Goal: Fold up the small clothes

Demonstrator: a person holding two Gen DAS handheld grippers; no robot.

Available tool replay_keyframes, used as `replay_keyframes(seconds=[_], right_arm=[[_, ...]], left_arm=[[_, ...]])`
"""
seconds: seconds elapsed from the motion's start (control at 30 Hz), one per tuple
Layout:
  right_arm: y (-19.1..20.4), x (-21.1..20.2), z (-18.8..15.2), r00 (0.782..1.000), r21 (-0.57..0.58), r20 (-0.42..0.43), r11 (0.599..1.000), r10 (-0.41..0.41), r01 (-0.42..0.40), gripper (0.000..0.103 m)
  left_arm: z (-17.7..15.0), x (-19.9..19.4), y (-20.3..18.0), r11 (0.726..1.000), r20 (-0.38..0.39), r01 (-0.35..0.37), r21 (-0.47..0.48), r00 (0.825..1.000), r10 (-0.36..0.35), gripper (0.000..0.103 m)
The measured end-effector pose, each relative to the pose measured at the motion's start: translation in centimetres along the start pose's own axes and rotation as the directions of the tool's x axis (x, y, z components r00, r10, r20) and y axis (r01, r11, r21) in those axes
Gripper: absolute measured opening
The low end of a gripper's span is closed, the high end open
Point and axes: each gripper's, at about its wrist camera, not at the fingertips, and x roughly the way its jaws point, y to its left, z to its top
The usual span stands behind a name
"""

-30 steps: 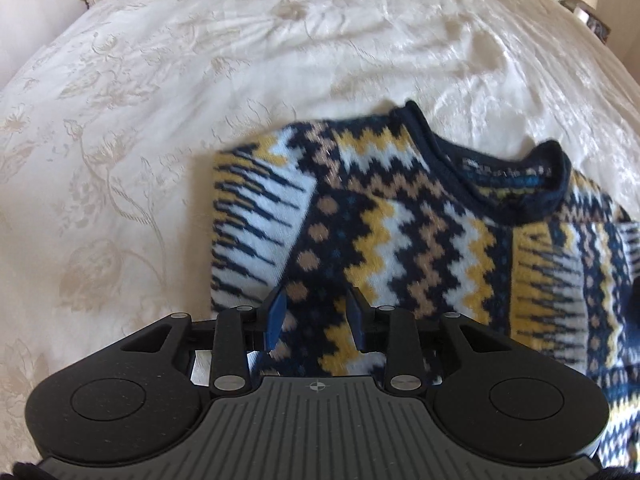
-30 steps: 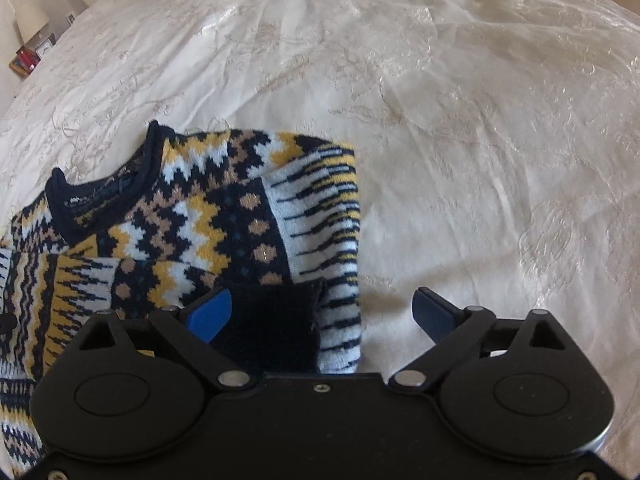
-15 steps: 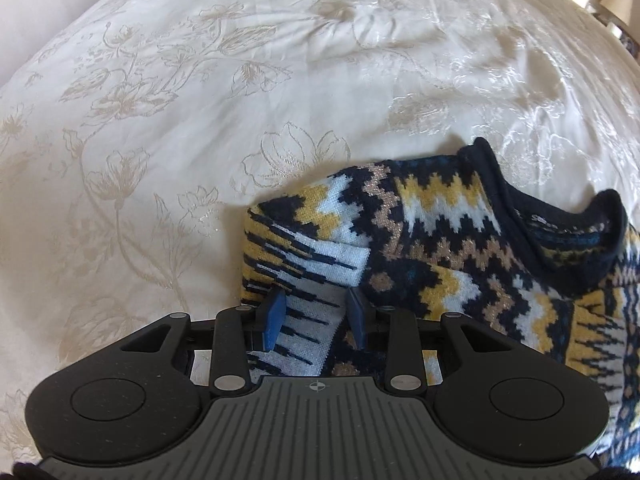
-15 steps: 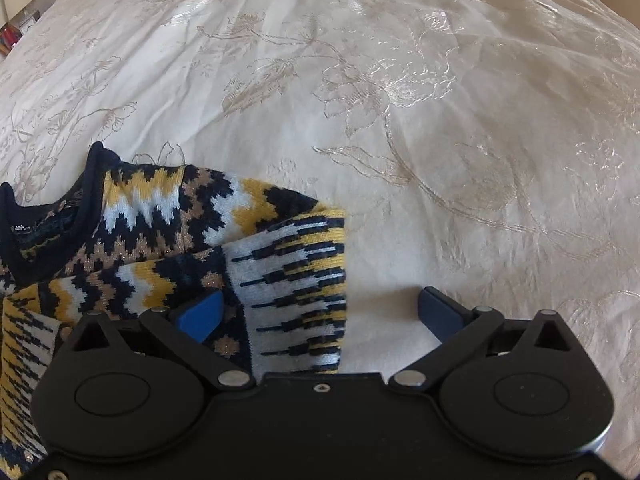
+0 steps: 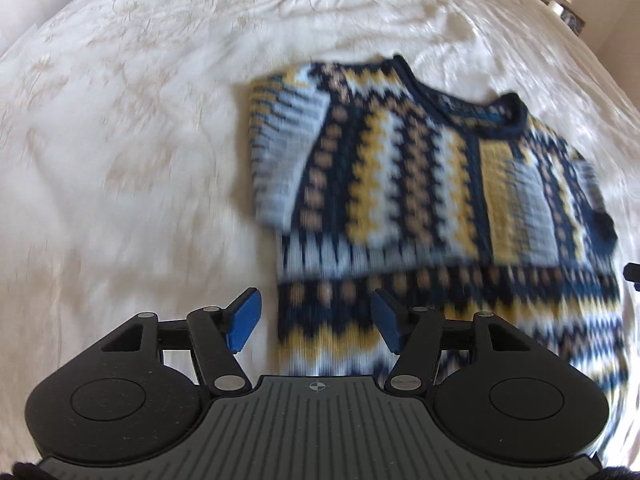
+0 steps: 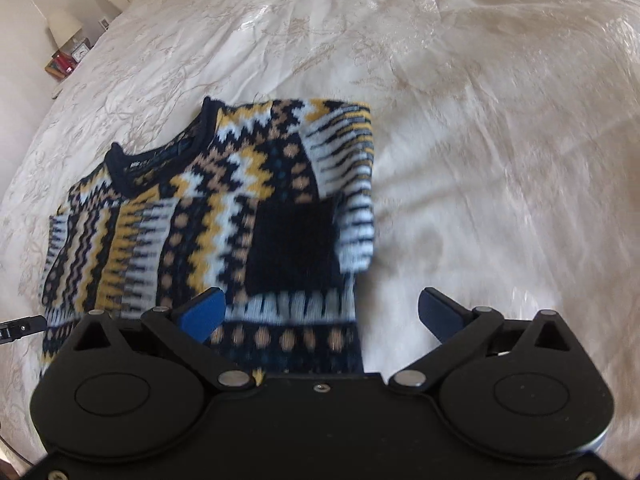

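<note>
jaws of the left gripper have just been opening, released; right gripper gapes empty. navy, yellow and white patterned knitted sweater lies folded at frame centre, beyond both.

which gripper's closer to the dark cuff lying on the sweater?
Right. Right gripper sits just below the cuff, jaws open and empty. Left gripper is over the sweater's opposite bottom corner, jaws just opened, holding nothing.

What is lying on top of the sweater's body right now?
Both sleeves are folded inward over the patterned sweater; the dark cuff of one rests on its front. Whatever lies beneath them, and the bedspread underneath, is covered.
</note>
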Motion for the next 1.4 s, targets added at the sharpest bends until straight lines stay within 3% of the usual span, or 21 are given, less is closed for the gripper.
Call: replay_keyframes(seconds=[0.23, 0.4, 0.53, 0.77, 0.97, 1.4], right_arm=[[1.0, -2.7, -7.7, 0.998, 0.014, -0.069, 1.0, 0.001, 0.0, 0.102], [2.0, -4.3, -11.8, 0.997, 0.019, -0.078, 1.0, 0.012, -0.011, 0.102], [2.7, -5.0, -14.6, 0.996, 0.007, -0.086, 1.0, 0.028, -0.028, 0.102], [3.5, -6.0, -18.2, 0.992, -0.059, -0.09, 0.994, 0.084, -0.089, 0.102], [3.3, -8.0, -21.3, 0.992, -0.069, -0.057, 0.991, 0.11, -0.113, 0.102], [1.6, -8.6, -23.4, 0.987, -0.058, -0.075, 0.987, 0.145, -0.149, 0.102]], left_arm=[[-6.8, -2.0, 0.6, 0.999, -0.067, 0.042, 0.018, 0.997, -0.04, 0.059], [-10.1, -3.6, 0.5, 0.997, -0.038, 0.061, 0.049, 0.997, -0.06, 0.06], [-11.9, -4.8, 0.4, 0.998, -0.003, 0.061, 0.015, 0.998, -0.061, 0.06], [-16.5, -6.8, -1.0, 0.999, 0.019, 0.038, -0.011, 0.999, -0.038, 0.06], [-19.5, -7.4, -2.9, 0.999, 0.017, 0.028, 0.033, 0.999, -0.028, 0.06], [-21.2, -6.6, -3.8, 0.999, 0.005, 0.04, 0.003, 0.999, -0.04, 0.06]])
